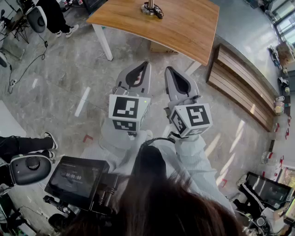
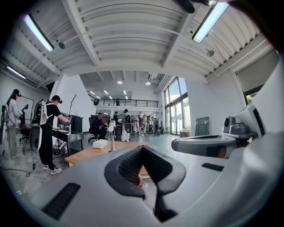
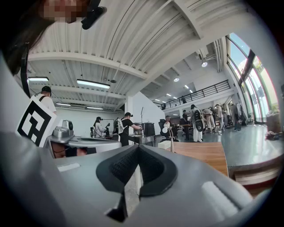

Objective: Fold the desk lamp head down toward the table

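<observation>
Head view, lower left: dark tablet (image 1: 76, 177) with a glossy screen. Centre-left: left gripper (image 1: 145, 65), grey moulded shell, black ribbed pads, jaws pressed fully together with nothing between them; black-and-white cube (image 1: 129, 111) at its rear. Top centre: lamp (image 1: 150, 7), well beyond both gripper tips, no contact. It stands on the far part of the table (image 1: 184, 32) on a round metallic base with a dark cord looped beside it. Table top is warm wood grain with rounded corners on white legs; floor (image 1: 69, 78) is grey, marbled, glossy. Centre-right: right gripper (image 1: 168, 70), same build, jaws likewise together and empty. Right edge: slatted wooden bench (image 1: 239, 87). Left gripper view: lamp (image 2: 112, 135) left of centre, far off above the left gripper (image 2: 143, 148); thin upright stem, small white rounded head at its top, pale box (image 2: 100, 143) just left of it on the table (image 2: 84, 156). Right gripper view: lamp (image 3: 170, 141) right of centre, well beyond the right gripper (image 3: 138, 148); stem upright, head raised, not folded down.
</observation>
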Action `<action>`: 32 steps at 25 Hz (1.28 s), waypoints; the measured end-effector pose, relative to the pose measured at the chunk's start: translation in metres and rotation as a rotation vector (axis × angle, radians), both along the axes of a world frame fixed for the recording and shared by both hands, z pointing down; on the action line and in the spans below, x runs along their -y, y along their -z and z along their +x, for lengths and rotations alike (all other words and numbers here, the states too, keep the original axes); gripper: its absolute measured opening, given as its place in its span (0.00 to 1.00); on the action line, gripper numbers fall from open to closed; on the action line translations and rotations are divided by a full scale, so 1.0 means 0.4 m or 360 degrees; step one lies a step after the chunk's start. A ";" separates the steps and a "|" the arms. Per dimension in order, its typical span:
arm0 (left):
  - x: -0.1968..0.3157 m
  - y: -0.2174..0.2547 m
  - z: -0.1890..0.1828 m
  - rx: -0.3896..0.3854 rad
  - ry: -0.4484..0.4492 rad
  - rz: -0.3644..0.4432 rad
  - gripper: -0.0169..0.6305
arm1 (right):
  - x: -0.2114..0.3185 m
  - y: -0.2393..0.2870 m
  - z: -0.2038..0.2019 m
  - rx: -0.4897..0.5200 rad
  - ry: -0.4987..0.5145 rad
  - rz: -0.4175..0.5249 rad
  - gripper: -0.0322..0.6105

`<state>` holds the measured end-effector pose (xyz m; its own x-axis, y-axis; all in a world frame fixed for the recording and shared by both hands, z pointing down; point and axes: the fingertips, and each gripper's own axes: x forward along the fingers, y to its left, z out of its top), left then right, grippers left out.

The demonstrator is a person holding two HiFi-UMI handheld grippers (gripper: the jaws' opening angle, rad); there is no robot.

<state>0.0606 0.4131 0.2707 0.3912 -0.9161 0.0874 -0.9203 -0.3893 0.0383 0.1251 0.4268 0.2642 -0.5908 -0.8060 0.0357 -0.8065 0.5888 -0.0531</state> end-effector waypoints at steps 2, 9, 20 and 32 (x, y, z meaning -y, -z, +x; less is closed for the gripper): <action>0.002 -0.002 0.002 -0.0003 -0.0004 -0.0007 0.02 | 0.003 -0.001 -0.001 -0.0005 -0.0002 0.0004 0.05; 0.003 -0.003 -0.003 0.0001 0.0002 -0.0004 0.02 | 0.005 0.000 -0.002 -0.0004 -0.0012 0.0013 0.05; 0.028 -0.028 -0.011 -0.0028 0.0043 -0.0031 0.02 | 0.028 -0.016 0.006 -0.0011 -0.0009 0.0016 0.05; 0.288 -0.053 -0.109 -0.0031 0.0118 -0.0047 0.02 | 0.299 -0.052 -0.040 -0.0014 -0.0022 -0.0038 0.05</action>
